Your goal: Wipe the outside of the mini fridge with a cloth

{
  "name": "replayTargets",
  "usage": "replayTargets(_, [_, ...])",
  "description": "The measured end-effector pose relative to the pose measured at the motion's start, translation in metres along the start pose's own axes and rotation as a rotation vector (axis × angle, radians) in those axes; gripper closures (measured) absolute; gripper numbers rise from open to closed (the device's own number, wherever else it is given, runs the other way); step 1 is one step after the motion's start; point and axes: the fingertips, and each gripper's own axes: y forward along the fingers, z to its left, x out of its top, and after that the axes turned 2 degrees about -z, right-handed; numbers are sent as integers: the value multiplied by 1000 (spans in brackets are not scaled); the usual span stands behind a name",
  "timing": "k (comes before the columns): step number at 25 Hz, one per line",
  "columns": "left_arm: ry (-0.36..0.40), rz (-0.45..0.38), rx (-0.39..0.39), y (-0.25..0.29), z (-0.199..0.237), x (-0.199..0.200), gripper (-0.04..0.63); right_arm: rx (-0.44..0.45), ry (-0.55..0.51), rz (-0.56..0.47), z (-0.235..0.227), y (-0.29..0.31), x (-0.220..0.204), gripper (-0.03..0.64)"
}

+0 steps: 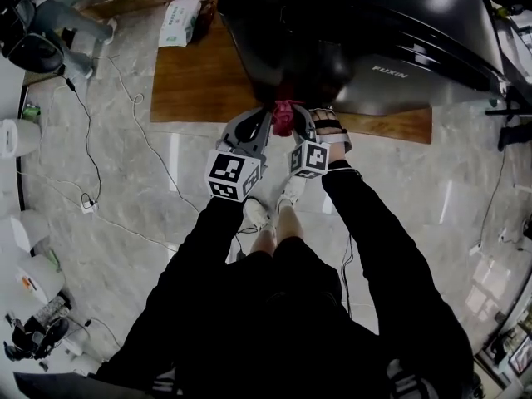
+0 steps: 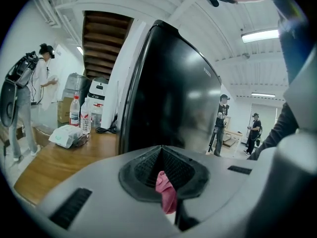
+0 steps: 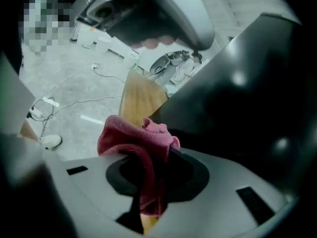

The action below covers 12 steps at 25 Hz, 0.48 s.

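Your main risk is losing the cloth [image 1: 283, 116] on the left side. The left claw [image 2: 166, 182] has only a thin tag of it, so a sideways drag along the fridge [image 1: 349, 32] could pull that tag free. The cloth is also bunched up, not spread flat. If you press in like this, the hard claw tips may reach the glossy black door before the fabric does and could scuff it. Mind the bottles [image 2: 80, 114] and the tissue pack [image 2: 65, 135] on the bench [image 1: 199, 81] beside the fridge, since a wide sweep around that side could knock them.

The left claw is closed down tight, with a small pink fold pinched between its tips. The right claw [image 3: 153, 177] is also clamped on the cloth, but has a fuller bite, with a thick wad bulging above the tips and a strip hanging below. The two claws sit just beside each other at the fridge's lower front edge, sharing the cloth between them. I can't tell whether the cloth touches the door yet.
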Motion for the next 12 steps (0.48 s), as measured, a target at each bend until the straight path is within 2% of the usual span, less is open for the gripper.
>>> replayTargets(2, [-1,-2,3,-10,-7,10,591,67,67,32,9,-5,-7,525])
replayTargets(4, [-3,-17,7,-20,-10,27,591,83,118,13,3,-16,0,524])
replayTargets(12, [-4,-82,25,-92,-31,105,591,-19,287,-235,-70,-122,102,520])
